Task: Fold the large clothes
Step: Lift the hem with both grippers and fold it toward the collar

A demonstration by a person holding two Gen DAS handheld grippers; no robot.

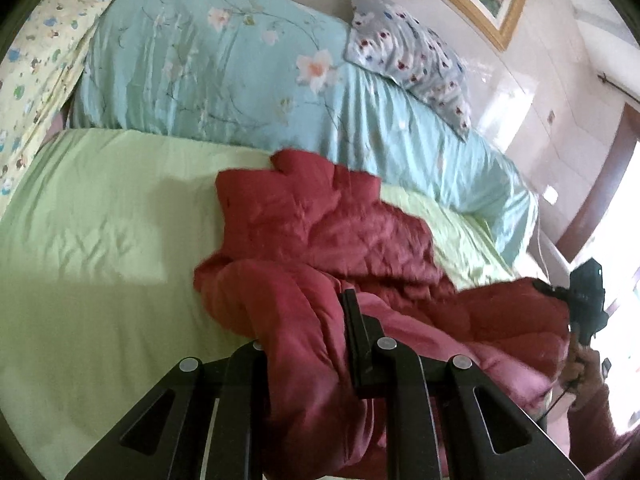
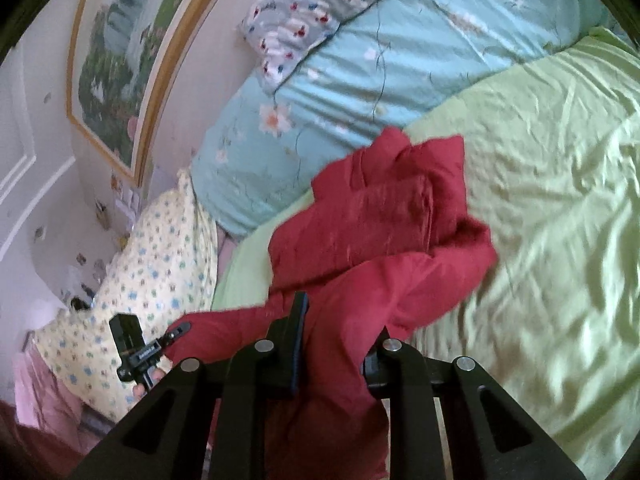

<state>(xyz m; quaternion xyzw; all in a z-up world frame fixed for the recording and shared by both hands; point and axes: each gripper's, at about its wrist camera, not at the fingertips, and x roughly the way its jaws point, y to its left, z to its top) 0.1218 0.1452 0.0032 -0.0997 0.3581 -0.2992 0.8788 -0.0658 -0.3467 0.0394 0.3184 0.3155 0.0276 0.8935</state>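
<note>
Item: red padded jacket [image 1: 320, 232], quilted stitching, dull sheen, heavily crumpled. Lies bunched on the light green sheet [image 1: 100, 240] of a bed, its near part lifted toward both cameras, its far part resting just short of the blue flowered quilt [image 1: 208, 72].

Left tongs [image 1: 308, 344]: clenched on a fold of the jacket; cloth fills the gap between the fingers and covers most of one finger.

Right tongs [image 2: 336, 344]: likewise clenched on jacket cloth, red fabric bulging between the two fingers.

Left wrist view only: the right tongs seen from outside at the frame's right edge, gripping a corner of the jacket, with the holder's hand [image 1: 584, 364] below; paler pink lining-side cloth near that corner.

Right wrist view only: the left tongs seen from outside at lower left, biting the jacket's edge; a wider stretch of wrinkled green sheet.

Surroundings, both views: grey spotted pillow [image 1: 412, 52] on the quilt, yellow patterned pillow [image 2: 144, 264], framed picture [image 2: 120, 60] on the wall.
</note>
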